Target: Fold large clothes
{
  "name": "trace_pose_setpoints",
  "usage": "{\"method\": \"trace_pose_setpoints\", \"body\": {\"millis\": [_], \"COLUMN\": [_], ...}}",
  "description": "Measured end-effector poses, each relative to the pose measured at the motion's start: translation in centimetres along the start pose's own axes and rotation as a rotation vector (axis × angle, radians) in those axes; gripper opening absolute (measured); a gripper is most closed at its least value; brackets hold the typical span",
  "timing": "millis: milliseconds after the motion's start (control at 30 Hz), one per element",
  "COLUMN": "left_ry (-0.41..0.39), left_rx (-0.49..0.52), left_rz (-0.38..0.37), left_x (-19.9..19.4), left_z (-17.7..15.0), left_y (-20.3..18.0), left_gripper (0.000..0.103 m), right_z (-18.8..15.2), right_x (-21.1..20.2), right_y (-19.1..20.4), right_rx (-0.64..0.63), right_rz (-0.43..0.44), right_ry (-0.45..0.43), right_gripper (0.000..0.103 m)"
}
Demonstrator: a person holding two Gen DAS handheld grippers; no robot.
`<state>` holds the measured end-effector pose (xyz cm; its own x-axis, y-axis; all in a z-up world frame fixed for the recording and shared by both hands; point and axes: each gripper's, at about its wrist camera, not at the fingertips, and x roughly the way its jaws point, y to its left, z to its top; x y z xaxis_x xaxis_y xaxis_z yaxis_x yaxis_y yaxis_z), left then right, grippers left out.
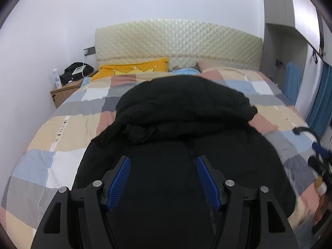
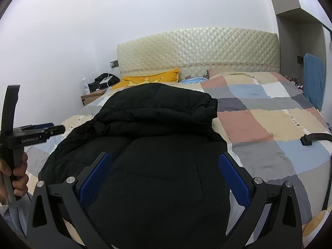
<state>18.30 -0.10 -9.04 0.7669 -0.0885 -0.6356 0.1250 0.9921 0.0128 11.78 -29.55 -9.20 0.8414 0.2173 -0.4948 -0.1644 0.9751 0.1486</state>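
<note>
Black puffy jacket point(image 1: 182, 124), folded, on checked quilt point(image 1: 68, 128).

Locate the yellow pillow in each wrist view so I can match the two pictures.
Left wrist view: the yellow pillow lies upper left of centre, at the head of the bed, beyond the black jacket.
Right wrist view: the yellow pillow lies left of centre, above the black jacket.
Shared landmark: the quilted cream headboard, directly behind the pillow in both.
</note>
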Motion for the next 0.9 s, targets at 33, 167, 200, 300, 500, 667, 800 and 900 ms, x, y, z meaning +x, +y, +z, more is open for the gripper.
{"method": "trace_pose_setpoints", "body": {"millis": [33, 167, 200, 300, 500, 667, 800, 900], "left_ry": [0.007, 0.026, 0.026, 0.034, 0.069, 0.094, 0.115, 0.126], "left_rx": [0.006, -0.004, -0.011, -0.028, -0.069, -0.082, -0.095, -0.112], "left_rz": [0.008, 0.012, 0.009, 0.018, 0.016, 0.011, 0.007, -0.001], "left_x": [0.1, 0.3, 0.3, 0.5, 1.6, 2.4, 2.6, 2.8], "left_z": [-0.4, -1.3, -1.4, -2.0, -2.3, -2.7, -3.1, -3.2], "left_y": [0.2, 1.6, 2.0, 2.9, 4.0, 4.2, 4.5, 4.6], "left_gripper": [0.066, 0.066, 0.066, 0.066, 0.066, 0.066, 0.066, 0.066], "right_z": [-0.1, -0.2, -0.2, -0.5, -1.1, -1.7, -3.1, -3.7], "right_x": [0.1, 0.6, 0.8, 1.5, 2.6, 3.7, 5.7, 6.3], "right_y": [0.1, 0.2, 0.2, 0.0, -0.7, -2.0, -3.3, -3.9], "right_rx": [-0.004, -0.002, 0.0, 0.004, 0.022, 0.06, 0.082, 0.103], "right_rz": [-0.007, -0.014, -0.017, -0.039, -0.081, -0.168, -0.274, -0.29], "right_ry": [0.007, 0.033, 0.041, 0.08, 0.165, 0.263, 0.406, 0.45], "right_gripper": [0.103, 0.103, 0.103, 0.103, 0.103, 0.103, 0.103, 0.103]}}
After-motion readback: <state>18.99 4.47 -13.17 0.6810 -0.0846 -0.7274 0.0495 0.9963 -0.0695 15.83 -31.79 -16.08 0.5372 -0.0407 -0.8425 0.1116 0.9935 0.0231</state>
